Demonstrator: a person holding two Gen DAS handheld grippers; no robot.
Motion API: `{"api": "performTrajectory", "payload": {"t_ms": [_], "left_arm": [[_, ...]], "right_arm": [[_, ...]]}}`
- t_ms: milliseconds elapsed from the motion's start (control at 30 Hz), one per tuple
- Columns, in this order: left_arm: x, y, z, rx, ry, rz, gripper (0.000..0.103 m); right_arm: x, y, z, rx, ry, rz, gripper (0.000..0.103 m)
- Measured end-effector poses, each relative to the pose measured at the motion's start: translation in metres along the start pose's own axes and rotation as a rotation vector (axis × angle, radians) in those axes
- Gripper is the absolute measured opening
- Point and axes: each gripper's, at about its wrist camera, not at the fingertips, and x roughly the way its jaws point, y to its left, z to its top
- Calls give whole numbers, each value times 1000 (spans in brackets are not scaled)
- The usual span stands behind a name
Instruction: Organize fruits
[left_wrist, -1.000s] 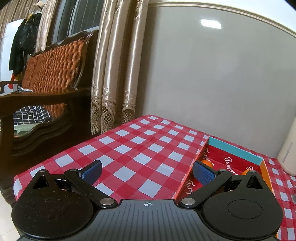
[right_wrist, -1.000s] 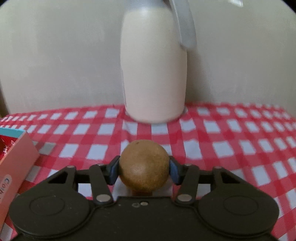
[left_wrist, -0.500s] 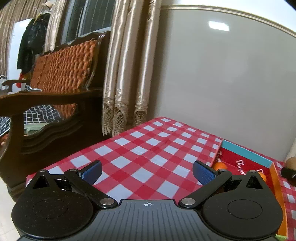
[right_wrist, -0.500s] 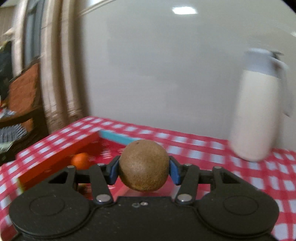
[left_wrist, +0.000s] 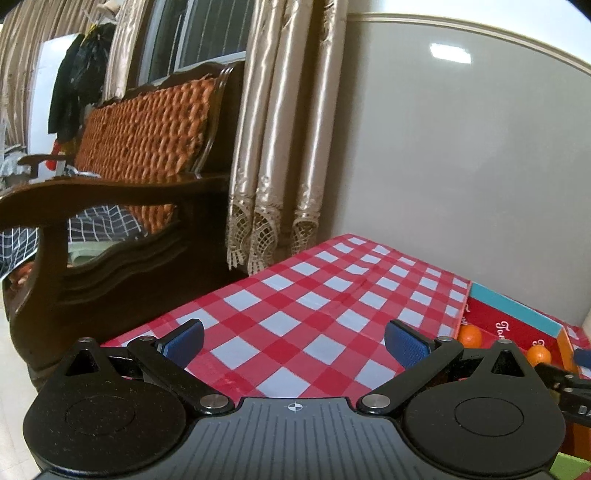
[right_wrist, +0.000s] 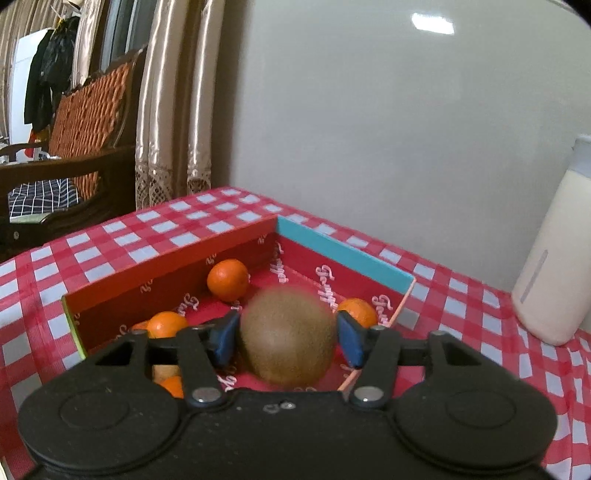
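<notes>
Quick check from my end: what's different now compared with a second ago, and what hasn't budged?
The right gripper swung away from the cream jug to hang over the red box. Its jaws are opening: the blue pads now stand clear of the blurred kiwi between them, which they clamped a second ago. The left gripper drifted sideways, open and empty as before. The oranges lie in the box.

Both grippers look like the same build: the left gripper (left_wrist: 293, 341) has a matte black ribbed body, two round disc housings, silver pivot screws, a tiny crosshair mark and blue rubbery pads. The right gripper (right_wrist: 286, 338) has a grainier black shell.
</notes>
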Motion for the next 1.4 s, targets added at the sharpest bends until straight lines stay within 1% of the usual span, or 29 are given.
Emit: {"api": "performTrajectory", "payload": {"t_ms": [33, 100, 233, 400, 533, 700, 800, 867, 967, 1000, 1067, 1133, 1200, 1267, 1400], "left_arm": [[1, 1, 0, -8, 3, -2, 103], [1, 1, 1, -14, 1, -9, 103], [-5, -15, -1, 28, -19, -41, 103], [-20, -42, -4, 113, -60, -132, 103], [-37, -61, -10, 153, -66, -212, 103], [-62, -82, -23, 168, -55, -279, 103], [-79, -92, -32, 203, -65, -306, 103], [-90, -95, -38, 226, -73, -323, 103], [-107, -91, -41, 219, -94, -356, 103], [-114, -89, -41, 216, -99, -358, 103], [-131, -84, -41, 220, -117, -332, 103], [-147, -79, -41, 239, -138, -314, 103], [-159, -74, -36, 251, -121, -309, 103], [-170, -66, -28, 217, -101, -321, 103], [-193, -52, -14, 186, -107, -322, 103]], "right_arm": [[-3, 1, 1, -13, -16, -12, 75], [-13, 0, 4, -24, -40, -26, 76], [-25, -8, 4, 6, -49, -54, 84], [-48, -27, -5, 86, -49, -112, 93], [-71, -40, -21, 137, -53, -160, 99], [-98, -53, -43, 222, -36, -204, 99], [-110, -54, -54, 254, -38, -221, 100], [-116, -54, -59, 262, -38, -236, 101], [-129, -53, -65, 283, -49, -234, 101], [-134, -51, -66, 282, -51, -242, 101], [-149, -49, -67, 304, -50, -257, 102], [-164, -46, -68, 345, -66, -239, 103], [-176, -39, -66, 355, -64, -238, 103], [-187, -30, -62, 347, -63, -239, 103], [-210, -10, -50, 314, -71, -240, 103]]}}
